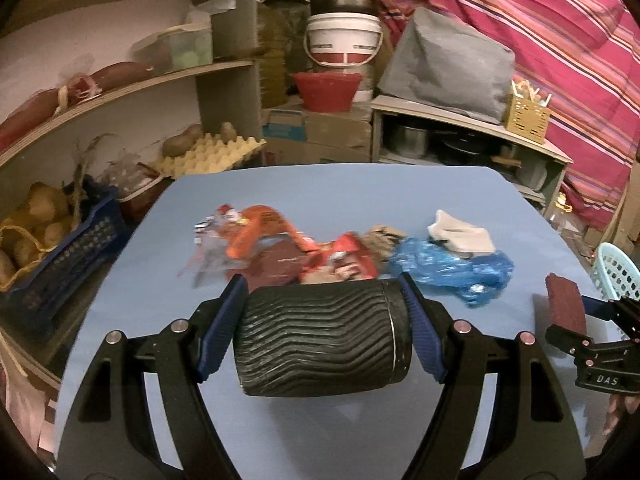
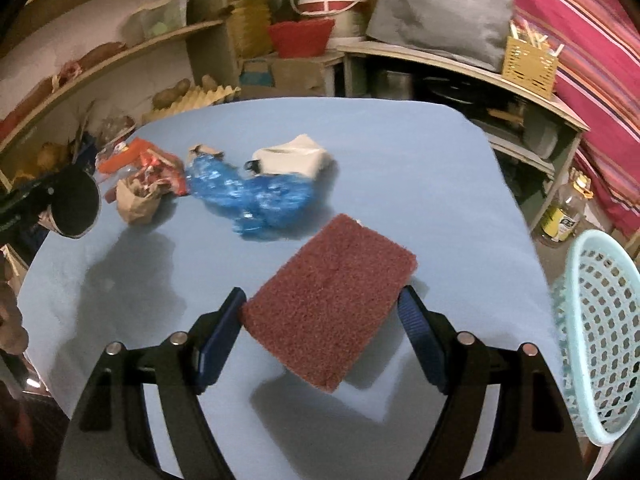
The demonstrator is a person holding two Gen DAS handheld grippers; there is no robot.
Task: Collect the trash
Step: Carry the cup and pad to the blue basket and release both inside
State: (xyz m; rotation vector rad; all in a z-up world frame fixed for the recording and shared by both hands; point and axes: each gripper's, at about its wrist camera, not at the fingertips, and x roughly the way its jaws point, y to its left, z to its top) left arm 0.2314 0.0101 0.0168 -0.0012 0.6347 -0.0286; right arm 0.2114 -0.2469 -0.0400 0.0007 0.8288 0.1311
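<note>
My left gripper (image 1: 322,300) is shut on a black ribbed paper cup (image 1: 322,340), held sideways above the blue table (image 1: 320,188). My right gripper (image 2: 322,304) is shut on a maroon scouring pad (image 2: 332,300), held above the table; the pad also shows in the left wrist view (image 1: 566,300). Trash lies in a row across the table: orange and red wrappers (image 1: 256,232), a crumpled brown paper bag (image 2: 138,200), a blue plastic bag (image 2: 256,196) and a white crumpled piece (image 2: 292,158). The cup also shows at the left of the right wrist view (image 2: 76,204).
A light blue plastic basket (image 2: 596,340) stands just off the table's right edge. Shelves with potatoes, an egg tray (image 1: 212,154) and a dark blue crate (image 1: 68,264) line the left. Buckets, pots and a low shelf stand behind the table.
</note>
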